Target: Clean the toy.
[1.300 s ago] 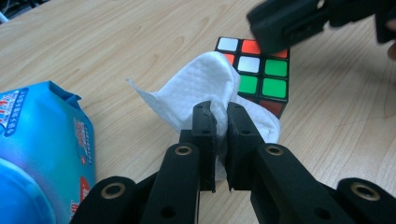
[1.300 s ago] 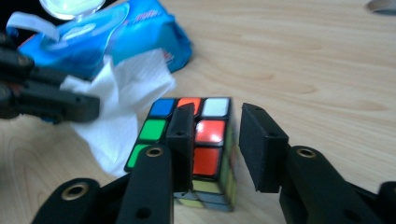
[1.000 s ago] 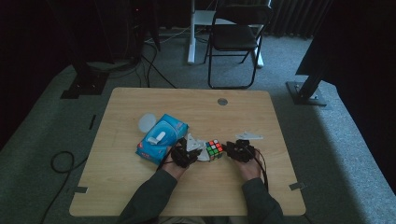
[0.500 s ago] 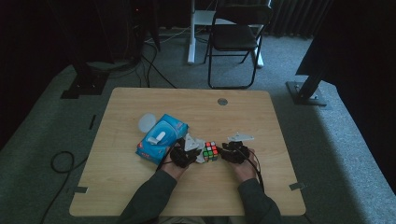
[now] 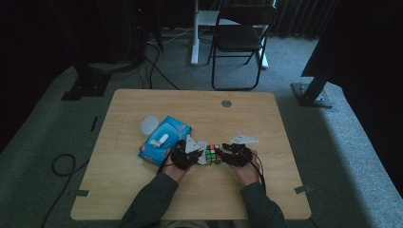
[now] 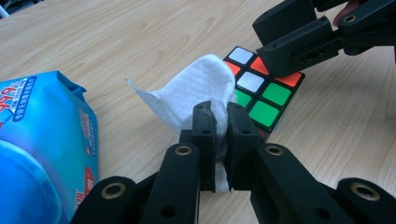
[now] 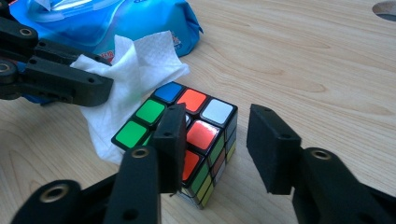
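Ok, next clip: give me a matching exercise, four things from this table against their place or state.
Things:
1. white wipe
2. puzzle cube
3. blue wipes pack
4. right hand-held gripper

States:
a. lies on the table at the person's left
b. jaws apart, astride one corner of the cube, having just been opening
c. pinched in the left hand-held gripper
d. sits on the wood between both grippers

Pairs: 1-c, 2-d, 3-a, 4-b

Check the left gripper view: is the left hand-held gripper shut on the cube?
No, the left hand-held gripper is shut on the white wipe, and the cube lies on the table behind it.
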Available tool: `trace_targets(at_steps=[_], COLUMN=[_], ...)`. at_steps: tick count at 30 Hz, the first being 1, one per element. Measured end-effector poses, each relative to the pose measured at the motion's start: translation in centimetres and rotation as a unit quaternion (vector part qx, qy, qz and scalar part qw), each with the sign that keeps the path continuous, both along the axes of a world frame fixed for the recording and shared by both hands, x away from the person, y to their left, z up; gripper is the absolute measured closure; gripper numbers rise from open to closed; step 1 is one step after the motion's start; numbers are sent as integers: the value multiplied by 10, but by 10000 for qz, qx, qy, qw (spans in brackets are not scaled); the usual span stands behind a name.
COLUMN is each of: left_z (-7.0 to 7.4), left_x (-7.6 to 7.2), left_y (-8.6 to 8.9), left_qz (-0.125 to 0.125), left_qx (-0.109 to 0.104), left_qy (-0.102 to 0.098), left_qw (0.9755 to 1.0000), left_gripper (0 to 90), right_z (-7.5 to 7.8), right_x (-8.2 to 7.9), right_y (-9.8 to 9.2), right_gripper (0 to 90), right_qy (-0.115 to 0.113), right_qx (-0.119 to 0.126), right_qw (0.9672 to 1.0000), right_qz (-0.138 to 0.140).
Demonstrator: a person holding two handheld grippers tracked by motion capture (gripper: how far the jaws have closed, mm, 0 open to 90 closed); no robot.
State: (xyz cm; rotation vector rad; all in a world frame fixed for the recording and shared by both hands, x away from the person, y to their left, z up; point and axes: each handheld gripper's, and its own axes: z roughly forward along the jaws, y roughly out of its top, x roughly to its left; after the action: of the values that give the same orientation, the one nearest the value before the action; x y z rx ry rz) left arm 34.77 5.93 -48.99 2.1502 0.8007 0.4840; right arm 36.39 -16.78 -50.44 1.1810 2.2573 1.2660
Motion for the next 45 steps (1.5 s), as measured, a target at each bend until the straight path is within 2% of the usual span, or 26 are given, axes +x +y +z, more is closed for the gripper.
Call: trace_targets(at_steps=[3, 10, 14, 16, 21, 23, 28, 37, 45], left_z=[1, 2, 3, 4, 4, 3, -1, -17, -15], left_x=[0, 1, 1, 1, 1, 0, 0, 2, -8], left_y=[0, 1, 2, 1, 0, -1, -3, -8, -21], left_qz=[7, 36, 36, 39, 3, -16, -29, -40, -454], left_qx=[3, -32, -36, -53, -75, -72, -82, -75, -61], left_qy=[-12, -36, -42, -56, -36, -35, 30, 273, 319], left_qw=[10000, 10000, 10000, 10000, 10000, 10000, 10000, 9996, 9984], left_gripper=[840, 840, 840, 840, 840, 840, 840, 841, 841], right_z=[1, 1, 2, 1, -2, -3, -2, -2, -2], right_x=[0, 0, 1, 2, 5, 5, 4, 3, 3], right_y=[-1, 7, 5, 3, -7, -7, -5, -5, -5], right_gripper=[621, 610, 683, 695, 711, 711, 712, 714, 715], right_qy=[37, 41, 95, 107, 278, 290, 300, 330, 333], right_qx=[17, -106, -56, -1, 327, 357, 344, 365, 362], right_qw=[10000, 9999, 9999, 9999, 9990, 9989, 9987, 9984, 9984], right_qz=[25, 24, 7, -26, -95, -119, -218, -267, -276])
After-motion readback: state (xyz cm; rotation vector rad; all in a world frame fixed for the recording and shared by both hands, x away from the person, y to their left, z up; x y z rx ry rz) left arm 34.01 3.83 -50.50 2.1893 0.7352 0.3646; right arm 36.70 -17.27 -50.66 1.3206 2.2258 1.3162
